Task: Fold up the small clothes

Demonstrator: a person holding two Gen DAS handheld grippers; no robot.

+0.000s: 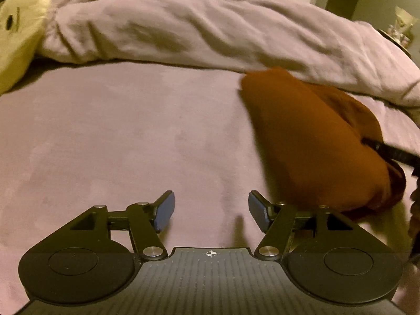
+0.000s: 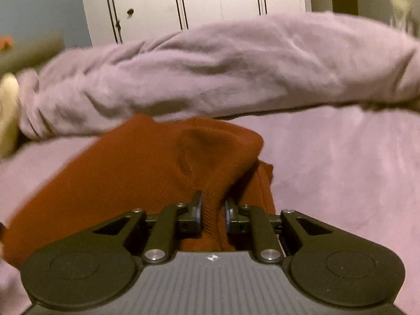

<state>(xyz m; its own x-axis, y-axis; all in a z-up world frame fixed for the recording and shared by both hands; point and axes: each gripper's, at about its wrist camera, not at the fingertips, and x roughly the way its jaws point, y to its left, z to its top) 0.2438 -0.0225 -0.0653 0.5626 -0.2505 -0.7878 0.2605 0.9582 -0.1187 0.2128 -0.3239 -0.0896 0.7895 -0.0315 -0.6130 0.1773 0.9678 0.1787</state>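
A rust-brown knitted garment (image 1: pixel 302 136) lies bunched on the pink bed sheet (image 1: pixel 105 136), to the right in the left wrist view. My left gripper (image 1: pixel 211 207) hovers over bare sheet just left of it, open, with nothing between its blue pads. In the right wrist view the same garment (image 2: pixel 131 178) fills the middle, lifted into a peak. My right gripper (image 2: pixel 213 210) is shut on a raised fold of this knit. One of its black fingers (image 1: pixel 391 153) shows at the garment's right end in the left wrist view.
A crumpled lilac duvet (image 1: pixel 210 26) runs across the bed behind the garment. A cream plush toy (image 1: pixel 18 26) lies at the far left. White wardrobe doors (image 2: pixel 197 0) stand beyond the bed. Small items (image 1: pixel 401 26) sit at the far right.
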